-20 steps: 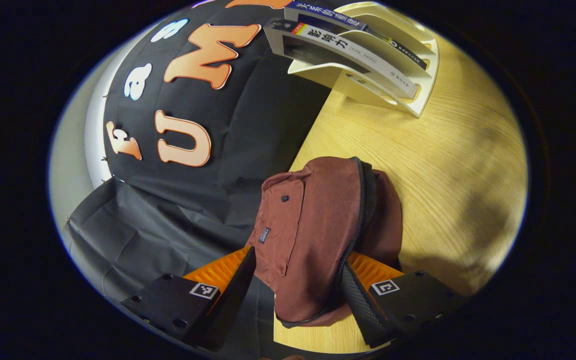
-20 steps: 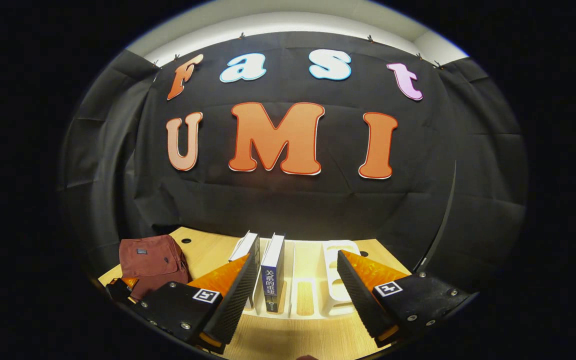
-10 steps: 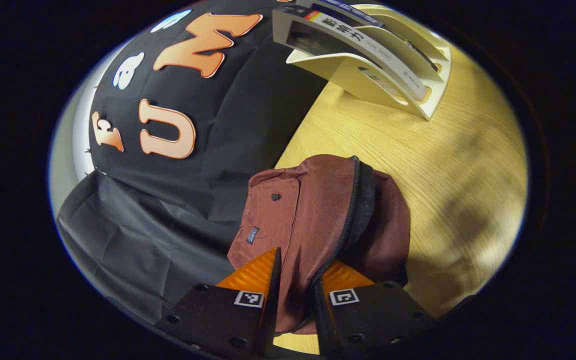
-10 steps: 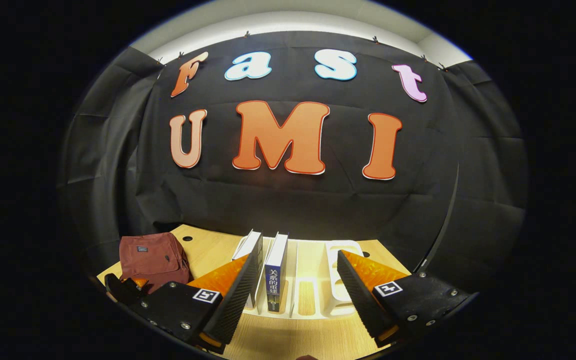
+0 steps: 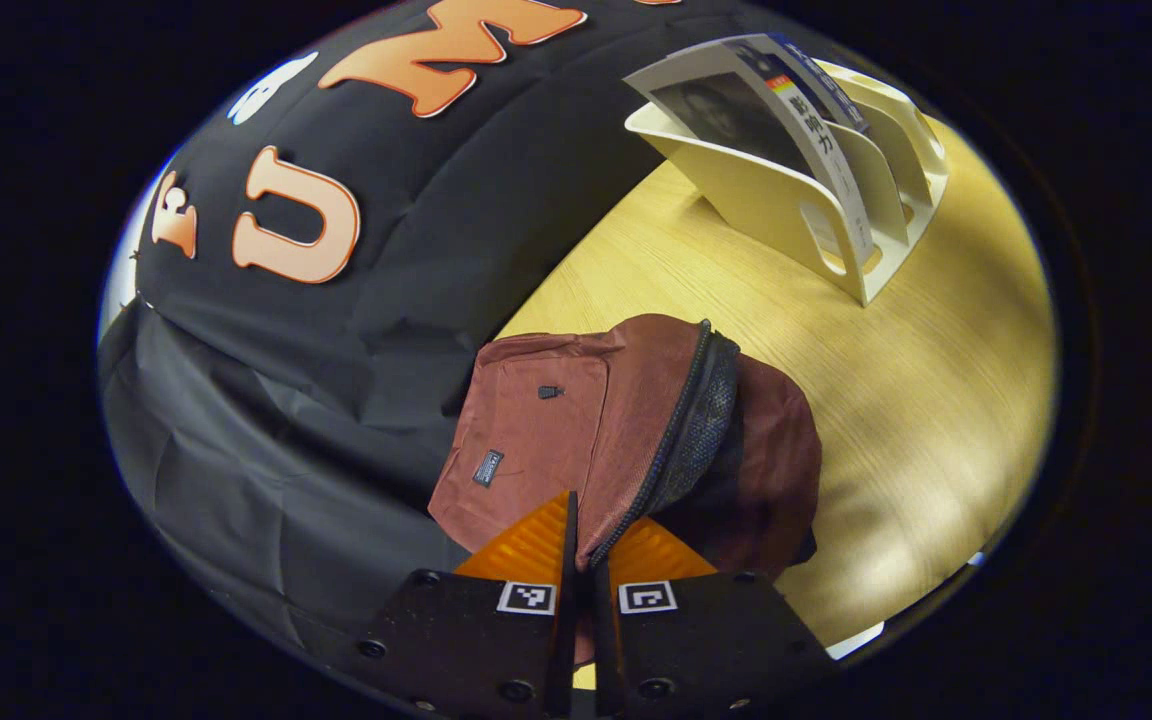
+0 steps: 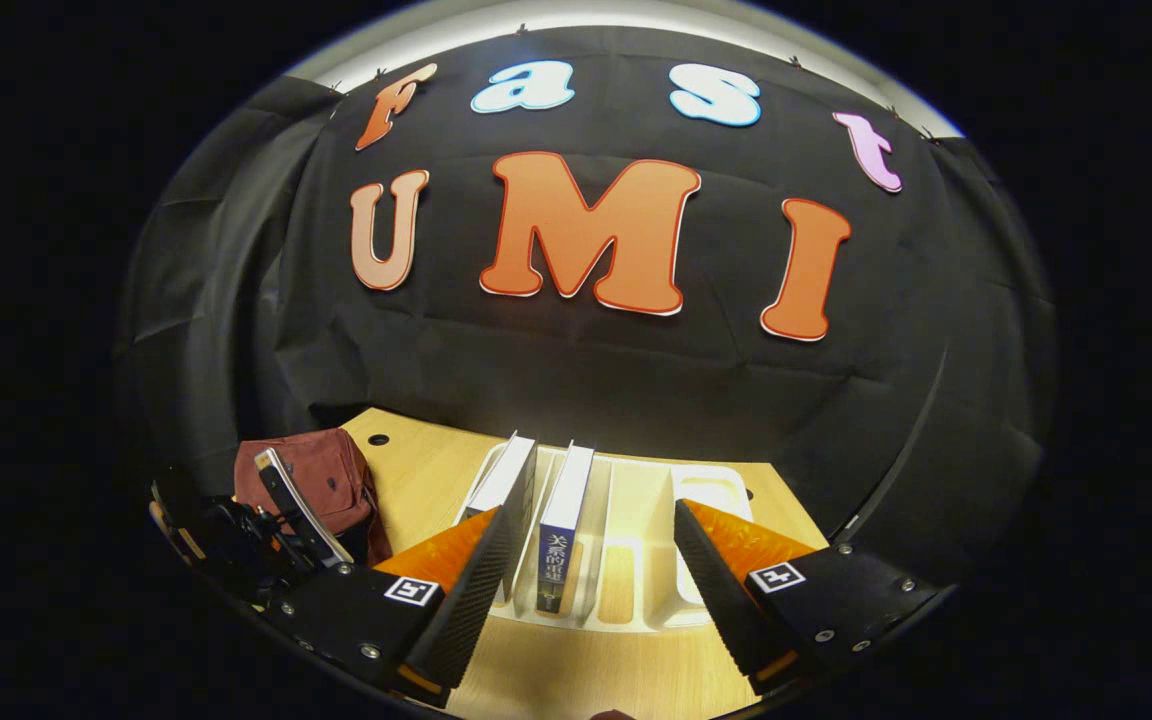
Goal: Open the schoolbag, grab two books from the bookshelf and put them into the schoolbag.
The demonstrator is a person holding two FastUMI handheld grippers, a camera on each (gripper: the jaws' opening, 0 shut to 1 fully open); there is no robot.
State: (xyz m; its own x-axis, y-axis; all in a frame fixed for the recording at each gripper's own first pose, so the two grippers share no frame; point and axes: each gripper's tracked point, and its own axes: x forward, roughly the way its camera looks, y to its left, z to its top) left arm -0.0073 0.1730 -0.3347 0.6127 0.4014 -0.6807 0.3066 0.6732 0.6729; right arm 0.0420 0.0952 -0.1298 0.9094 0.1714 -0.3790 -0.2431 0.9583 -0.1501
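Note:
In the left gripper view, a maroon schoolbag (image 5: pixel 626 420) lies on the wooden table (image 5: pixel 886 400), its zipper parted to show dark mesh lining. My left gripper (image 5: pixel 584 545) is shut on the bag's front flap edge by the zipper. A cream bookshelf (image 5: pixel 816 190) with two books stands beyond. In the right gripper view, my right gripper (image 6: pixel 586 545) is open, hovering before the bookshelf (image 6: pixel 636 590). A white-spined book (image 6: pixel 501 490) and a blue-spined book (image 6: pixel 564 530) stand upright in it. The schoolbag (image 6: pixel 321 475) lies at left, with the left gripper (image 6: pixel 246 540) on it.
The black cloth wall (image 6: pixel 576 380) hangs just behind the table's far edge. The right slots of the bookshelf hold nothing. Bare wood (image 5: pixel 936 420) stretches between the bag and the shelf.
My left gripper closed from wide open onto the bag's flap edge and swung round. The right gripper drifted slightly nearer the shelf, still open.

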